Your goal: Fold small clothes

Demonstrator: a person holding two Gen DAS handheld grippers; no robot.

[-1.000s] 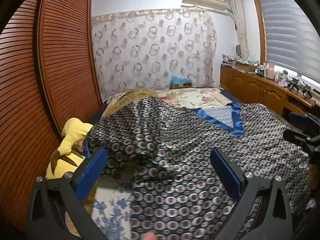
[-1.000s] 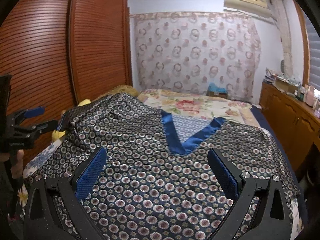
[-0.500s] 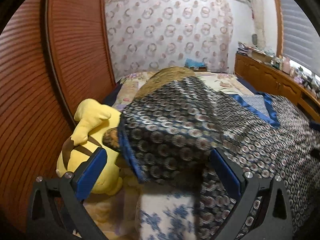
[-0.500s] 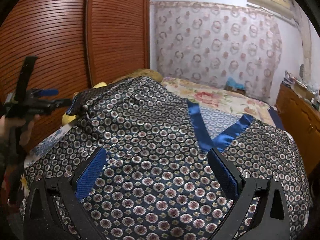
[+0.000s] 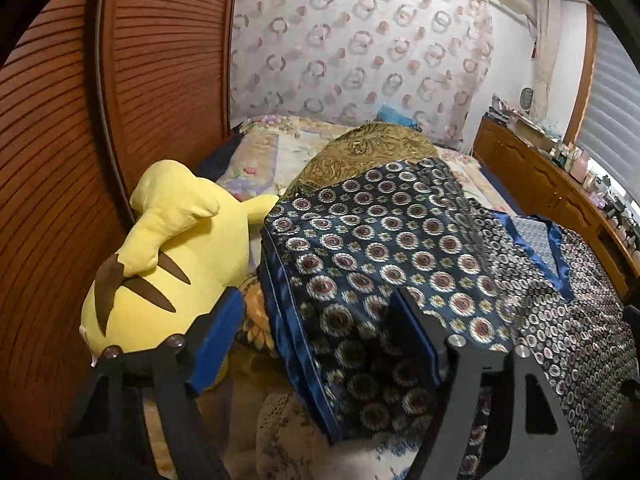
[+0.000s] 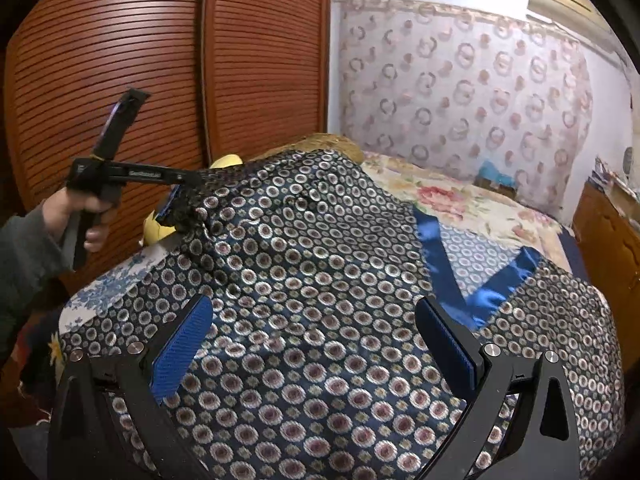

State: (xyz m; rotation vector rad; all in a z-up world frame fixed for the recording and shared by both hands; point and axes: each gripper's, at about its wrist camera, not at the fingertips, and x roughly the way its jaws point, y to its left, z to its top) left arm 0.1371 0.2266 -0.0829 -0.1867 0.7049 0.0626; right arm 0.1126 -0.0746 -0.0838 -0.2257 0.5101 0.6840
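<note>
Since the earlier frame the left tool [image 5: 316,336] has swung toward the wardrobe side of the bed and dropped onto the sleeve of the dark-blue satin garment printed with small rings and trimmed in bright blue [image 6: 320,280]. Its jaws have just been closing, with the blue-edged sleeve cuff [image 5: 304,320] between them. In the left wrist view the pads do not yet look pressed on the cloth. From the right wrist view the tool's tip is buried in bunched fabric, so a full pinch cannot be confirmed.

The garment lies spread face up across the bed, V-neck away from the cameras, its sleeve draped beside the yellow plush toy with brown stripes [image 5: 168,256].

The right tool [image 6: 316,344] hovers released above the garment's body, nothing between its pads.

To do this well, I would close fully on the hem edge alone, avoiding the floral bedsheet [image 6: 104,292] beneath, then carry the sleeve inward across the chest. The satin looks slippery, so a shallow bite may slide out.
</note>
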